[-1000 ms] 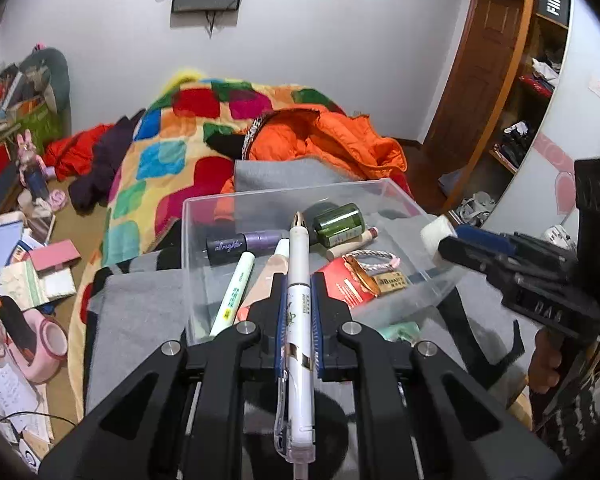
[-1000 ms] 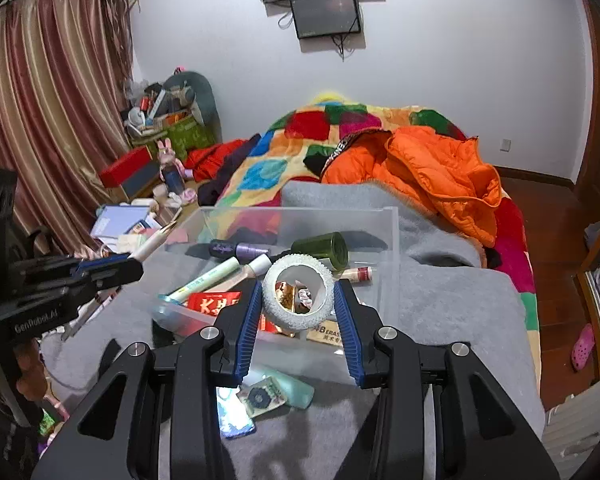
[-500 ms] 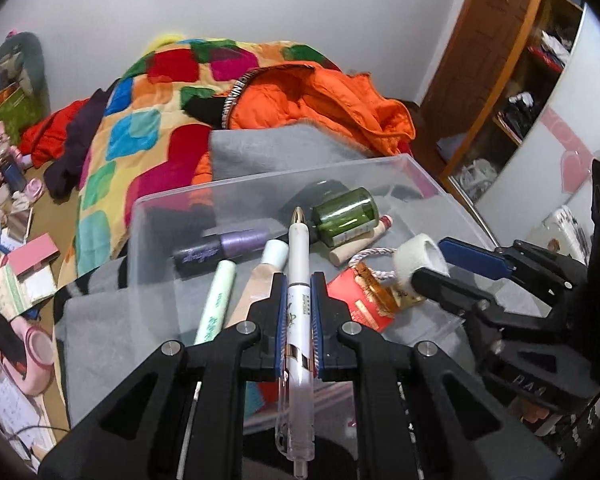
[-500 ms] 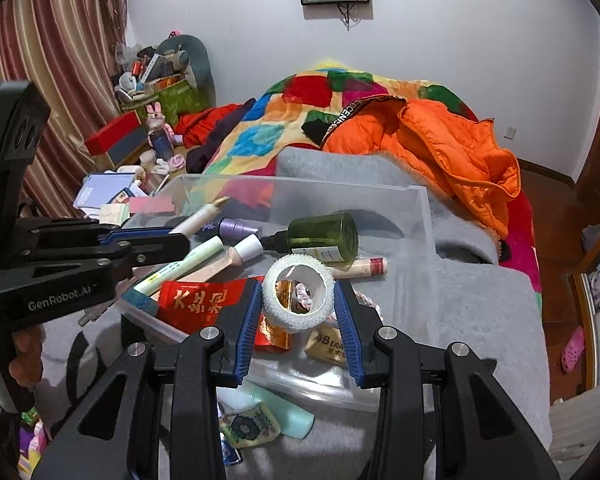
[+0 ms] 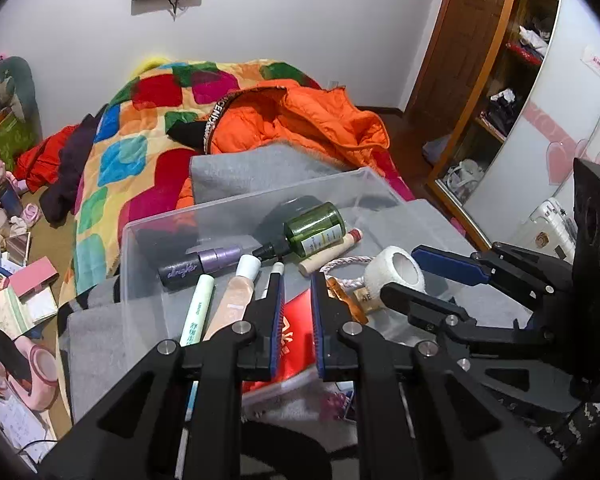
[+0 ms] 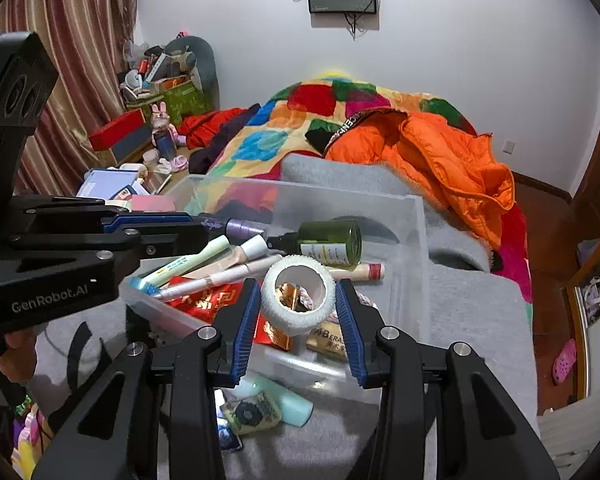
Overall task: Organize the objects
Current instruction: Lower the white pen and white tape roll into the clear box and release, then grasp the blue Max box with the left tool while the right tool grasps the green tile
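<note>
the left gripper (image 5: 296,312) is parted and holds nothing above the clear plastic box (image 5: 228,208). the white pen with gold band (image 6: 220,278) lies inside the box. the right gripper (image 6: 298,312) has parted fingers around the white tape roll (image 6: 298,300); whether they grip it, i cannot tell.

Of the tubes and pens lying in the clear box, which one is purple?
The dark tube with the metallic purple middle, lying crosswise toward the far side of the clear plastic box; the others are pale green, beige or white.
</note>
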`<state>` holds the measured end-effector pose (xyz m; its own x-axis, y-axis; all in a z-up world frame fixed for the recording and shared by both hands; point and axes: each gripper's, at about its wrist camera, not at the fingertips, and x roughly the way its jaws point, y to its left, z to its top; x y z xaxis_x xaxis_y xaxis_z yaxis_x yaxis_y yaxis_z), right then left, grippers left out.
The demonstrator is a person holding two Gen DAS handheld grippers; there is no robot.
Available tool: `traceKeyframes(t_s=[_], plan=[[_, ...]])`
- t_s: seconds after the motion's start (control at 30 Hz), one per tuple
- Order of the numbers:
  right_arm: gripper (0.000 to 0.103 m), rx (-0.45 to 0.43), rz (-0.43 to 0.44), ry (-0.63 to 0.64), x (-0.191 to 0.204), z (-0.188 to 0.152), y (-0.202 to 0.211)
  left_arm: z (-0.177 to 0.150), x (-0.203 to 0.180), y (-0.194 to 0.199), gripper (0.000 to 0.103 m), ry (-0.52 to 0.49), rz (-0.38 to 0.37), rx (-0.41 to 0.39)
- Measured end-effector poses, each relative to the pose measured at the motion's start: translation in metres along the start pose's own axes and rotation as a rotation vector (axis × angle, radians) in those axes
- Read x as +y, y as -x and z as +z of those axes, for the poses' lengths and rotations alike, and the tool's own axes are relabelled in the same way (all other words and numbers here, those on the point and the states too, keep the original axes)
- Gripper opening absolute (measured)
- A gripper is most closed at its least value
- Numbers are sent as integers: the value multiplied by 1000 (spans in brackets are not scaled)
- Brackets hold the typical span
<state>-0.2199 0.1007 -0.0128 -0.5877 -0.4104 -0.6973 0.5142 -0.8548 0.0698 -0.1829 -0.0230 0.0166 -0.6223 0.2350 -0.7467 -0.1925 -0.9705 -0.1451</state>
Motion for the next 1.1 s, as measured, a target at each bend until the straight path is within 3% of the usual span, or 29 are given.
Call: traceKeyframes(t_s=[0.1, 0.17, 0.33, 0.47, 0.87, 1.1], plan=[[36, -17, -2, 7, 1, -4, 12, -8, -5, 14, 16, -17, 25, -30], [36, -29, -7, 11, 1, -8, 20, -14, -9, 20, 26, -23, 24, -41], [36, -40, -6, 6, -2, -17, 35, -35, -18, 31, 29, -43, 29, -50], [36, -37, 1, 8, -3, -27, 42, -53, -24, 36, 44, -49, 27, -53], [38, 6, 23, -20, -6, -56, 43, -104, -44, 12, 52, -72, -40, 50], [43, 27, 27, -42, -9, -70, 43, -112, -63, -11, 52, -115, -77, 103]])
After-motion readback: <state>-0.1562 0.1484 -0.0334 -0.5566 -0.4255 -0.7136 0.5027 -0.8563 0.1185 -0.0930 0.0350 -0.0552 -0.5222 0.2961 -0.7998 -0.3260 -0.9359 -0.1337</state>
